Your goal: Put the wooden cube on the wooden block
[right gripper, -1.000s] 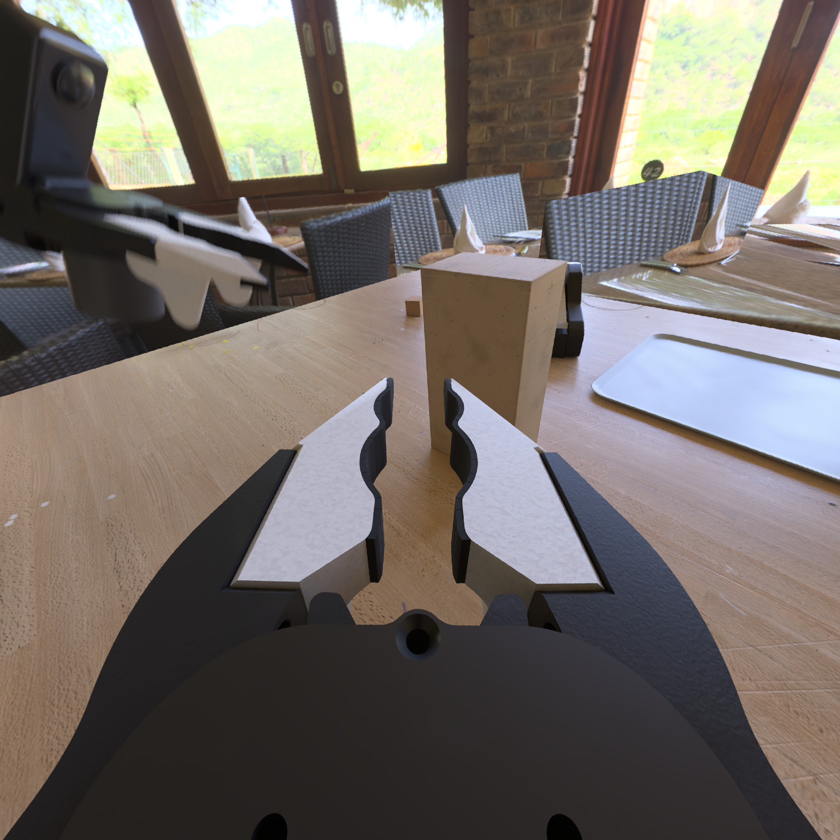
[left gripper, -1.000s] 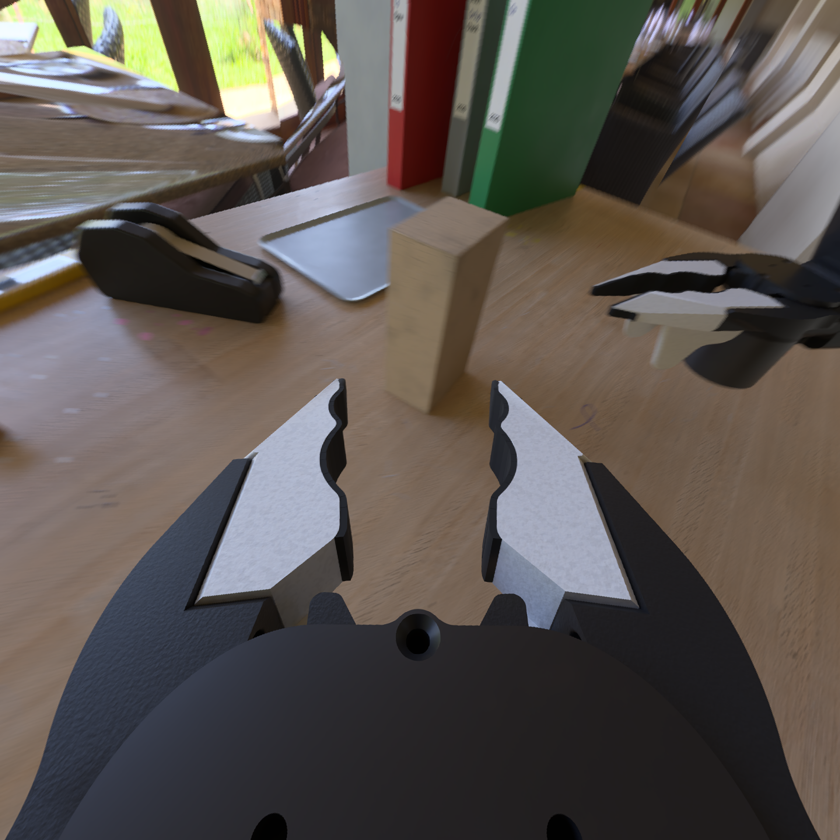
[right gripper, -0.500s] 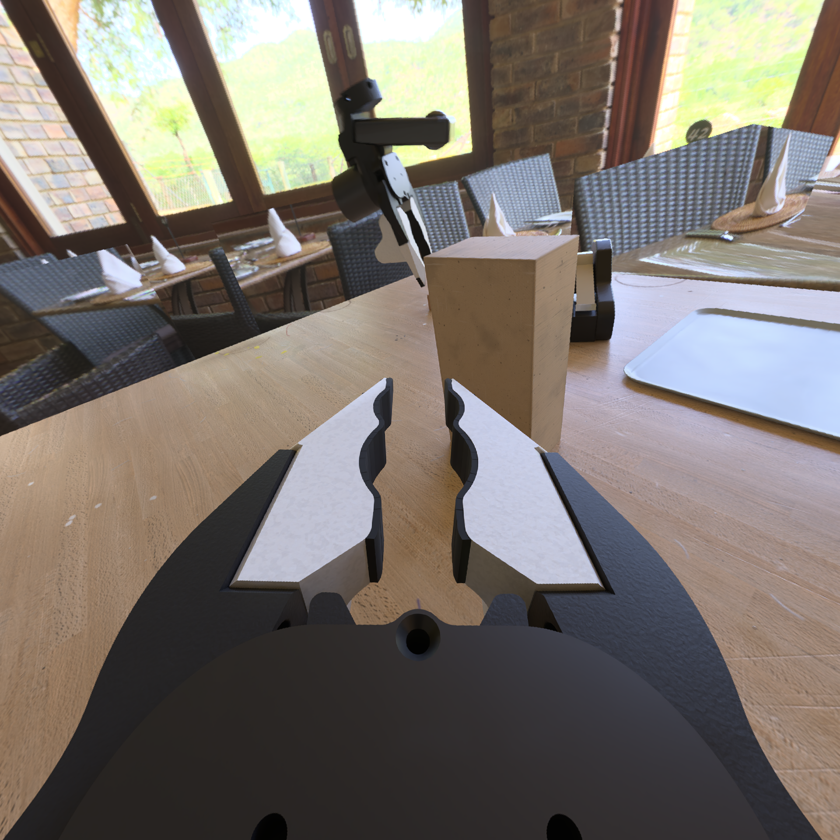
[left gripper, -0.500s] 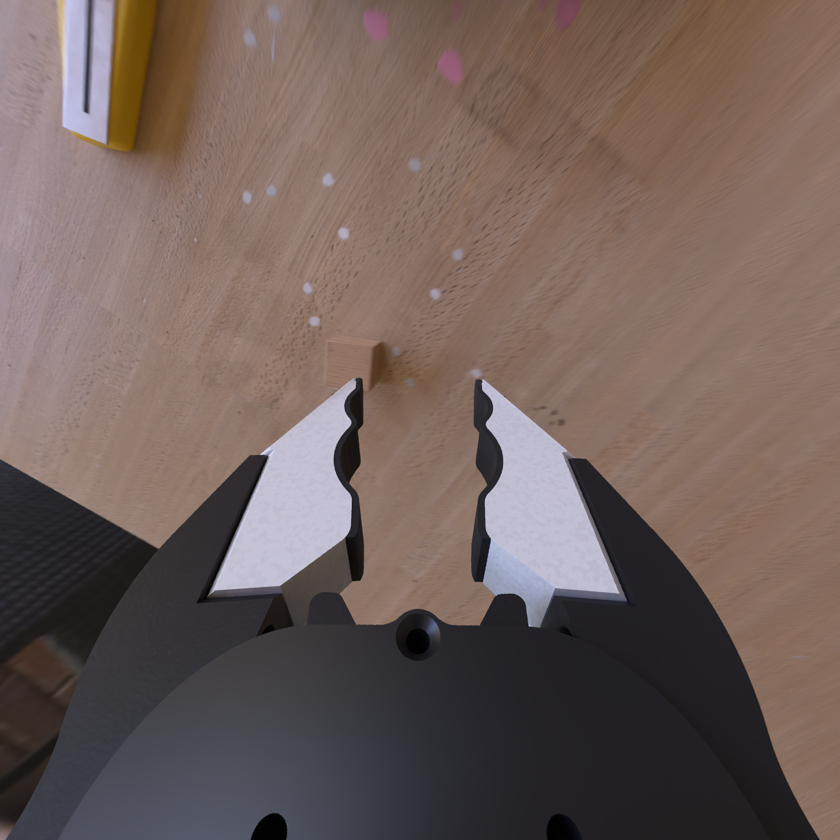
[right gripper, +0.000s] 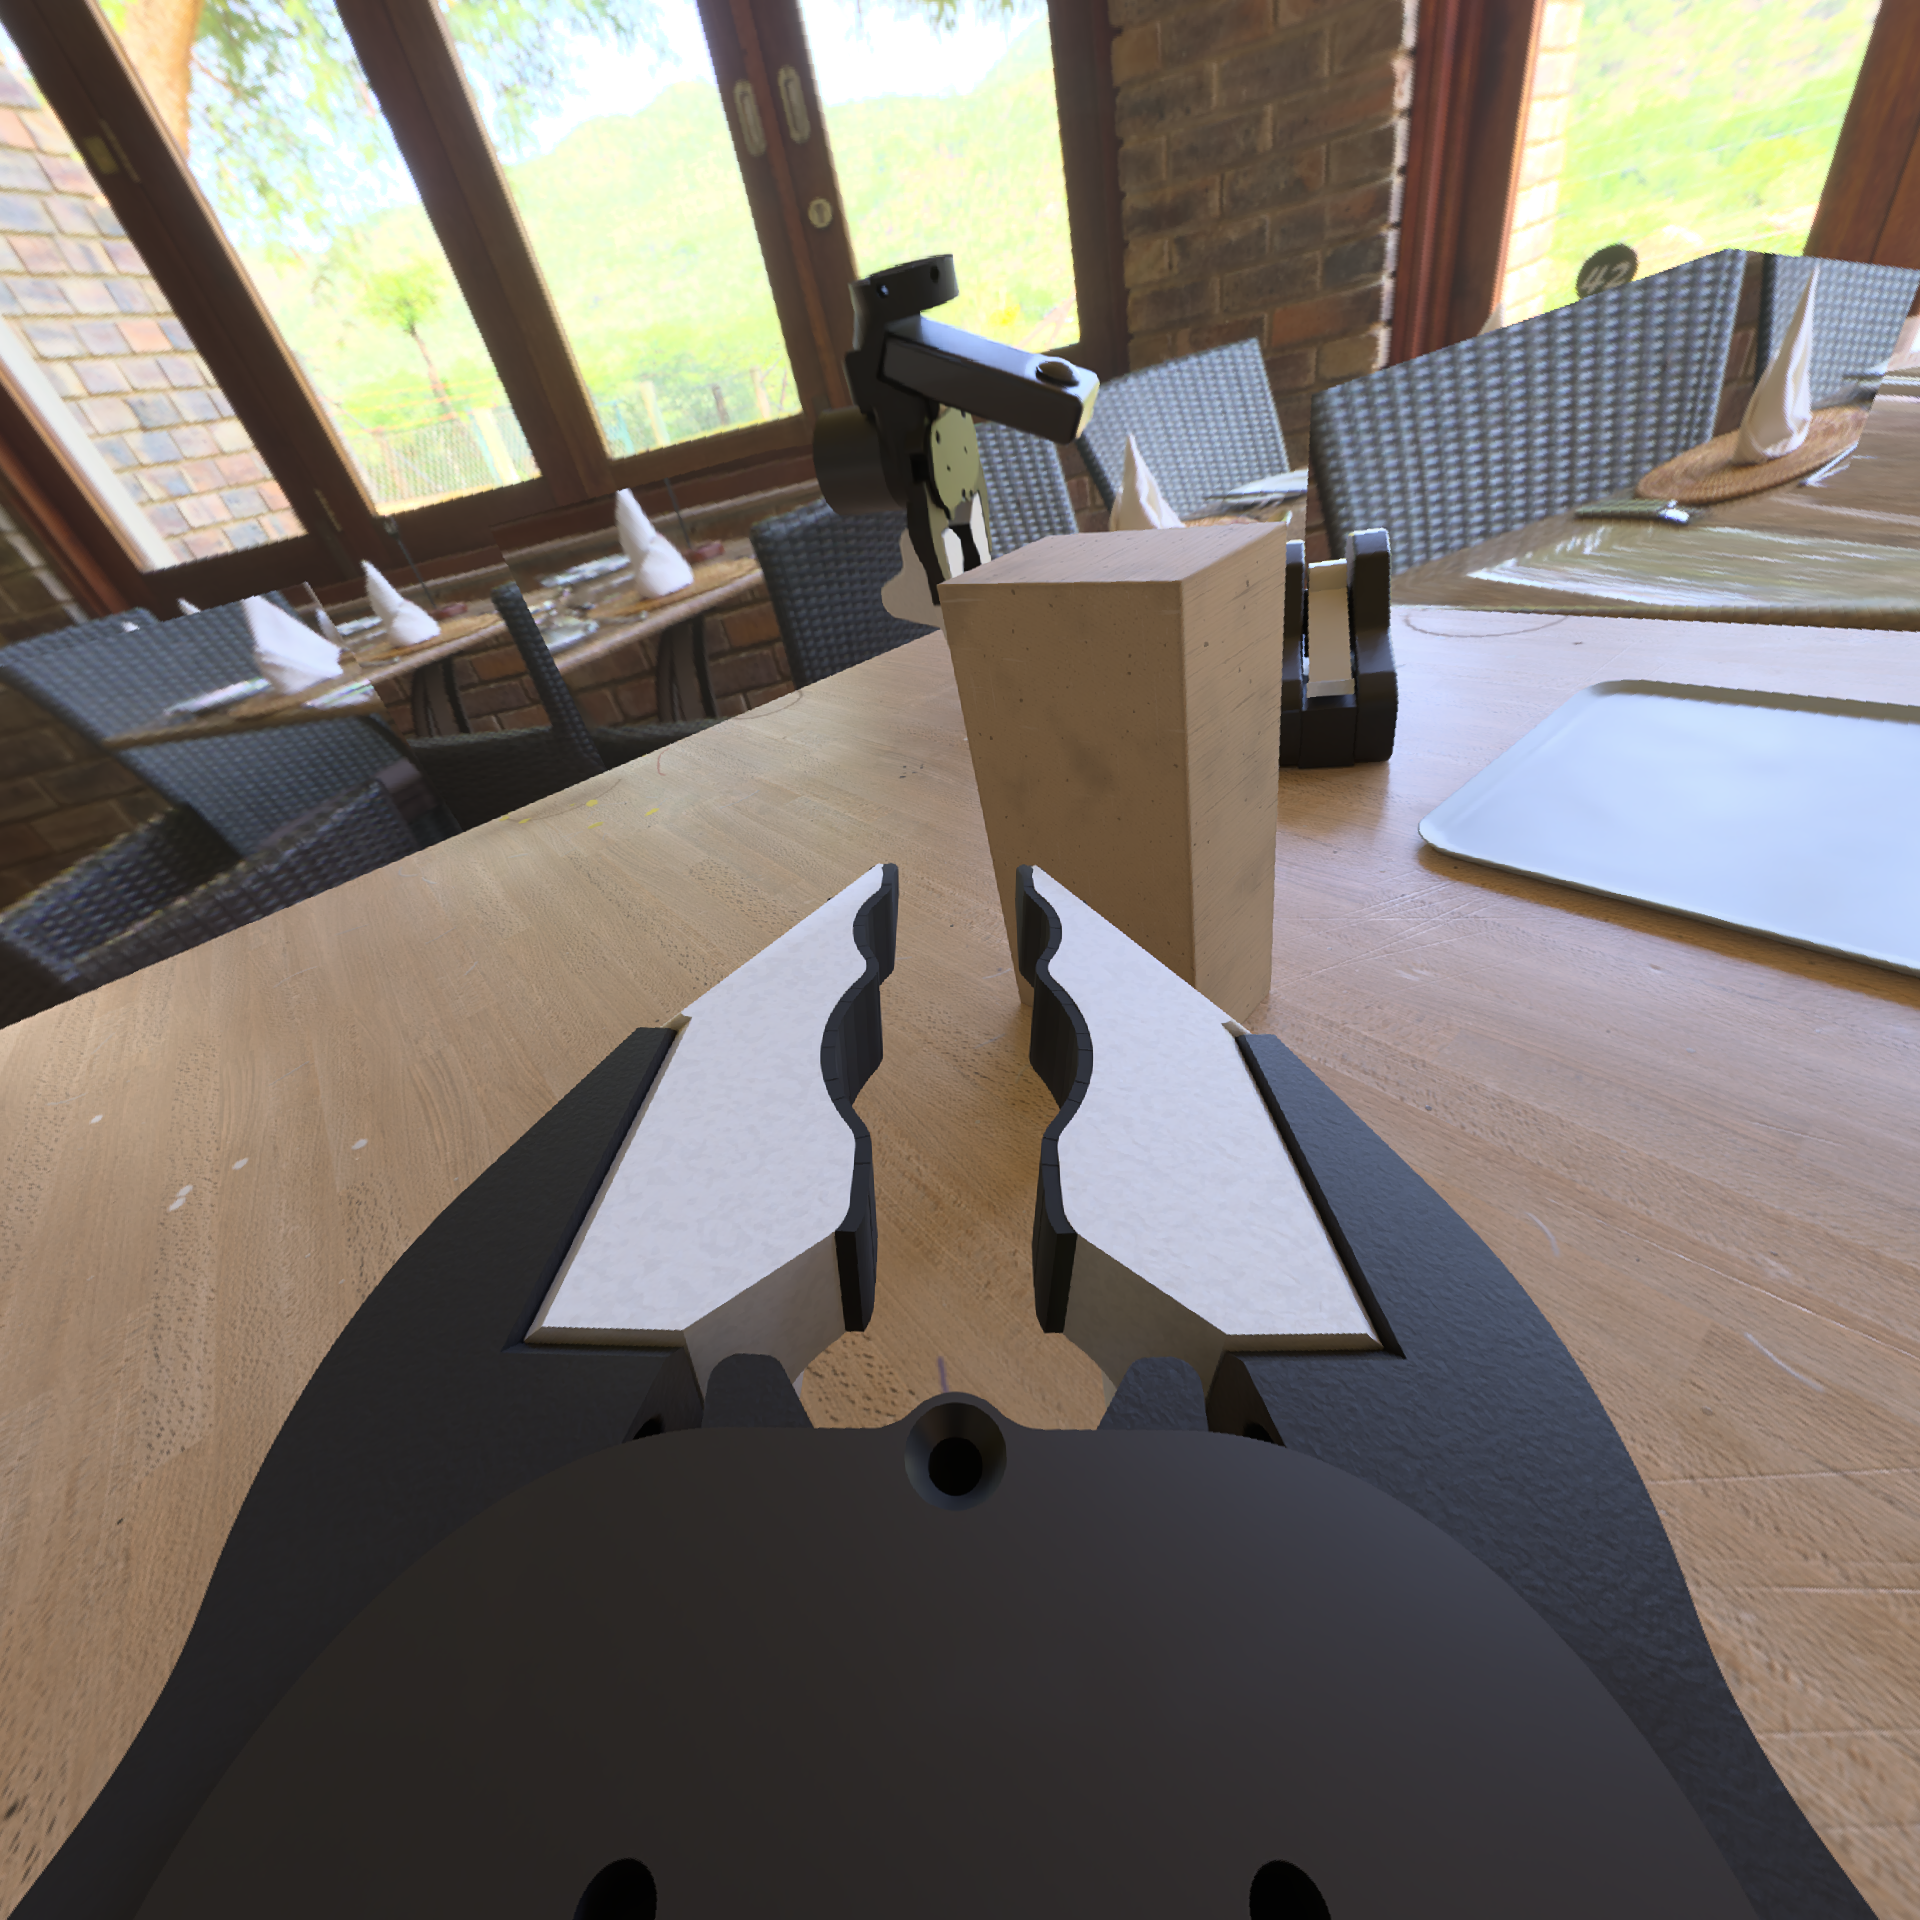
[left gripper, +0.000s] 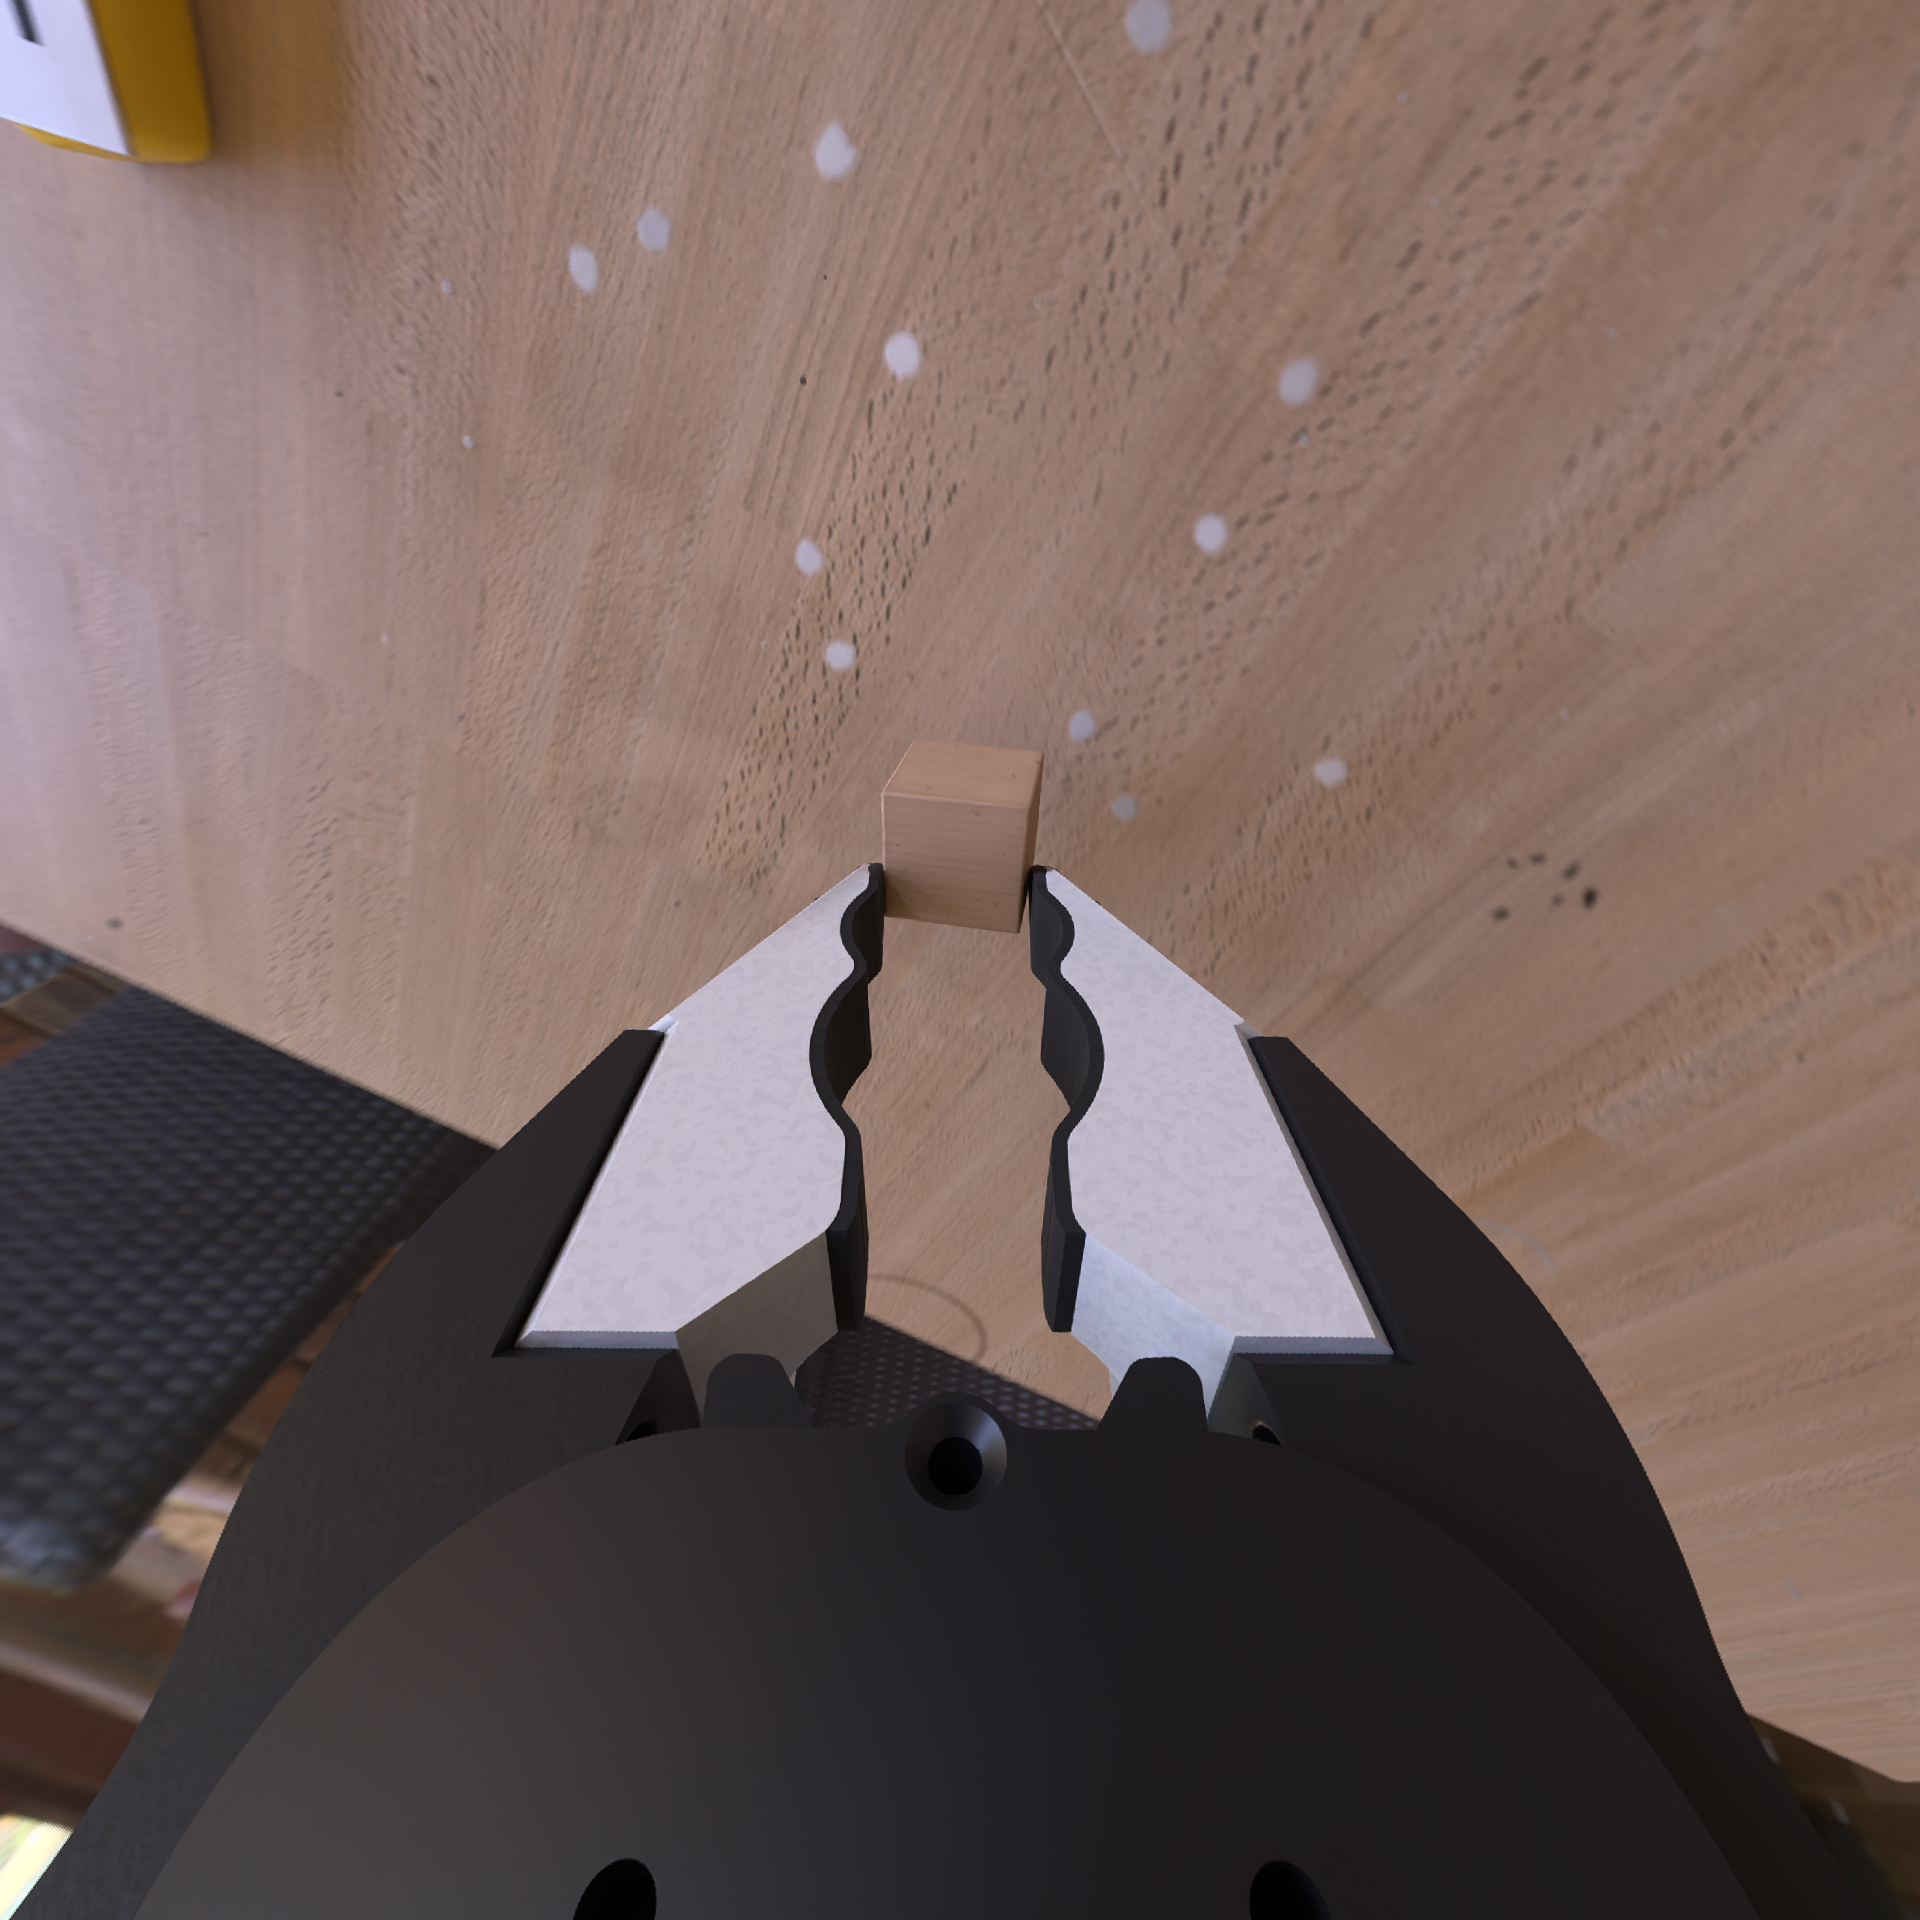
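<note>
Two grippers are in view, both with black textured bodies and pale speckled fingers edged by wavy black pads. Left gripper (left gripper: pixel 954 894): pointed steeply down at the wooden table (left gripper: pixel 1351 520); its fingertips flank the near end of the wooden cube (left gripper: pixel 958 836), one tip at each side face, apparently touching; whether they press it firmly I cannot tell; most of the cube projects beyond the tips. Cube: small, light tan, fine straight grain, sharp edges, sitting on the table near its edge; the board beneath is pale oak-like, open-pored, flecked with white specks; a yellow object with a white face (left gripper: pixel 99 73) lies at the far left corner of that view.

Right gripper (right gripper: pixel 956 894): jaws parted by a narrow gap, nothing between them; held low above the table, aimed at the base of the wooden block (right gripper: pixel 1122 748). Block: tall, square in section, upright, pale matt wood, flat bare top; it stands just beyond the right fingertip, not touching. From this view the left gripper (right gripper: pixel 940 551) appears behind the block, the cube hidden.

Containers: one grey metal tray (right gripper: pixel 1714 810), shallow, rounded corners, nothing in it, right of the block; a black tape dispenser (right gripper: pixel 1335 665) stands behind the block, near the tray.
</note>
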### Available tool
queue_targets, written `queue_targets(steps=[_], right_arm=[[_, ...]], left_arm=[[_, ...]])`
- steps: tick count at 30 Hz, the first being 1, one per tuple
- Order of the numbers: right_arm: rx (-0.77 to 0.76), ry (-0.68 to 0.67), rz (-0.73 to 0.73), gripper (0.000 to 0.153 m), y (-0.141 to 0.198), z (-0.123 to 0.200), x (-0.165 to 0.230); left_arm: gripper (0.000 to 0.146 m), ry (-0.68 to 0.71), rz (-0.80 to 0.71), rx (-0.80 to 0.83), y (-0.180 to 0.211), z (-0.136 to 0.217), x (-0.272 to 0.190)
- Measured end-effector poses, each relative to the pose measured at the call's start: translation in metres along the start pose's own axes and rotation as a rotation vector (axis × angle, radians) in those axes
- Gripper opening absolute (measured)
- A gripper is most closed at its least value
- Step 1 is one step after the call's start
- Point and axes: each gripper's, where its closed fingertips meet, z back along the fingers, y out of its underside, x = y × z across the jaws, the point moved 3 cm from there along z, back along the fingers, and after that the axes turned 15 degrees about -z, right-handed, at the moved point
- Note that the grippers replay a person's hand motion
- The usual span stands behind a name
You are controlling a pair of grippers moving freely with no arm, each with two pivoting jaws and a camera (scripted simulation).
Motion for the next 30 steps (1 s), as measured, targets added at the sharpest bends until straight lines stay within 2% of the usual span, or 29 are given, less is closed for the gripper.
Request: queue_targets(steps=[3,7,12,15,18,22,30], right_arm=[[0.001,0.005,0.009,0.022,0.001,0.0,0.0],[0.008,0.012,0.016,0.022,0.004,0.001,0.0],[0.013,0.011,0.018,0.022,0.006,0.001,0.002],[0.019,0.016,0.016,0.022,0.008,0.001,0.0],[0.014,0.016,0.001,0.022,0.008,0.004,-0.001],[0.002,0.016,-0.004,0.022,0.006,0.008,-0.002],[0.014,0.003,0.005,0.022,0.01,0.01,0.002]], left_arm=[[0.028,-0.045,-0.05,-0.037,0.001,0.032,-0.01],[0.028,-0.135,-0.164,-0.196,-0.018,0.109,-0.044],[0.028,-0.167,-0.367,-0.446,-0.08,0.215,-0.123],[0.028,-0.176,-0.464,-0.457,-0.126,0.252,-0.17],[0.028,-0.198,-0.519,-0.382,-0.17,0.262,-0.2],[0.028,-0.123,-0.526,-0.287,-0.211,0.253,-0.223],[0.028,-0.046,-0.475,-0.073,-0.225,0.223,-0.233]])
